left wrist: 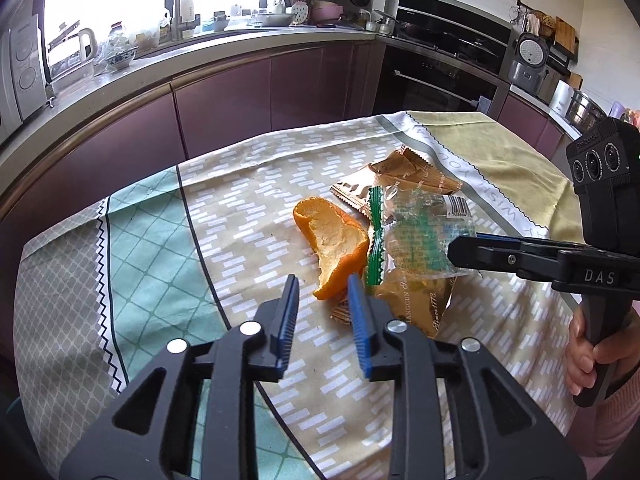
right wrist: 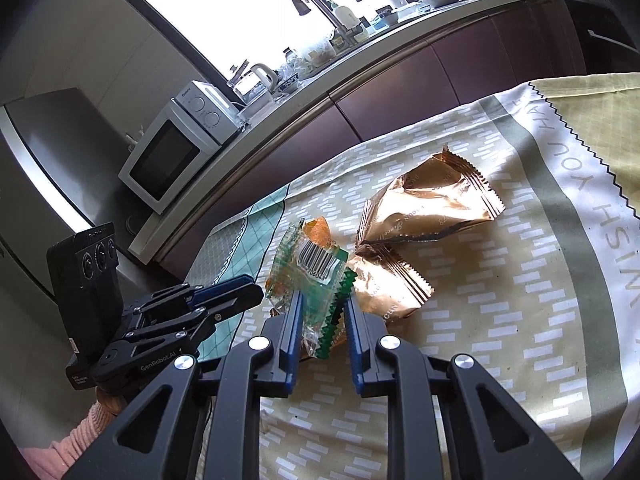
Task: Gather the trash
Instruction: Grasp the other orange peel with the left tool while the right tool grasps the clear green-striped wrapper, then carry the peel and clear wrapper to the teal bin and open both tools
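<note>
Crinkled clear plastic with a green zigzag edge and a barcode, that is the wrapper [right wrist: 316, 276] caught in the right gripper [right wrist: 322, 312], whose blue pads are clenched on its near end. Seen from the left wrist, the same wrapper [left wrist: 420, 228] sits at the tip of the right gripper [left wrist: 460, 250] coming in from the right, held by a hand [left wrist: 588, 356] in a pink sleeve. The left gripper [left wrist: 322, 296] hangs released over the patterned tablecloth [left wrist: 240, 208], nothing between its pads, its right pad just beside the orange peel [left wrist: 332, 240]. That peel lies curled, white side up, touching the wrapper's left edge. Crowding around: 3 copper foil packets, 1 under the wrapper [left wrist: 416, 300], 1 just behind it [right wrist: 386, 284], 1 puffed up farther back [right wrist: 432, 204]. Beyond the table runs a purple-fronted counter [left wrist: 240, 92] with a kettle [left wrist: 86, 46] and a white microwave [right wrist: 172, 152] at its left end.
</note>
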Tool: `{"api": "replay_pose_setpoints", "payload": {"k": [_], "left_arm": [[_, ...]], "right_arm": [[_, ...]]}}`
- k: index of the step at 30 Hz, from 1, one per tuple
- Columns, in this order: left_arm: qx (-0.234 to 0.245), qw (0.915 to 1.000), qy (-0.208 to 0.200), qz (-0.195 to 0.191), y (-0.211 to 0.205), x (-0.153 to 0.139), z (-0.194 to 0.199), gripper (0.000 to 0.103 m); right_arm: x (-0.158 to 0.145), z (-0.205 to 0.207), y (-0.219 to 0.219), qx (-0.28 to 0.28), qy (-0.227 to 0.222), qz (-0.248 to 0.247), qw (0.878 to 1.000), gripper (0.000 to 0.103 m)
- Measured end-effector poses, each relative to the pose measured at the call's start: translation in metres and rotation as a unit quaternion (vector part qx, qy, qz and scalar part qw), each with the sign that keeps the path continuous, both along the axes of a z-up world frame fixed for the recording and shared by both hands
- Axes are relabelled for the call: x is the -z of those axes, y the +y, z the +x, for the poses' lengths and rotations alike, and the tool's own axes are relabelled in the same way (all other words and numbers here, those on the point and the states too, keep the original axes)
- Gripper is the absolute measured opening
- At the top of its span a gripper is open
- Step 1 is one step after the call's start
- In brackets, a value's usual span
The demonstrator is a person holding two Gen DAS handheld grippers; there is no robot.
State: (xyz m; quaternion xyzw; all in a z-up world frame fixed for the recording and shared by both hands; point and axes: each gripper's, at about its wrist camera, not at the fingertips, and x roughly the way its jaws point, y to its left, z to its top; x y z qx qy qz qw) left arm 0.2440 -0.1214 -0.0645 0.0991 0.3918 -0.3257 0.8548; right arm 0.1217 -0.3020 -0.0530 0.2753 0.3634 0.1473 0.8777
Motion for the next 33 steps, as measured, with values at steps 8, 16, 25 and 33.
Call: {"api": "replay_pose_setpoints", "payload": {"k": [8, 16, 25, 33], "left_arm": [[0.023, 0.9995, 0.018, 0.013, -0.019, 0.009, 0.005, 0.012], [0.018, 0.9997, -0.010, 0.015, -0.015, 0.000, -0.013, 0.008], [-0.033, 0.9988, -0.029, -0.020, 0.052, -0.030, -0.029, 0.006], [-0.095, 0.9933, -0.039, -0.053, 0.138, -0.053, -0.058, 0.006]], "right_arm": [[0.005, 0.000, -0.008, 0.003, 0.003, 0.005, 1.000, 0.019], [0.001, -0.002, -0.008, 0.001, -0.003, 0.007, 1.000, 0.019], [-0.015, -0.005, 0.013, -0.027, -0.022, 0.005, 0.999, 0.019], [-0.026, -0.004, 0.073, -0.101, -0.032, -0.001, 0.994, 0.019]]}}
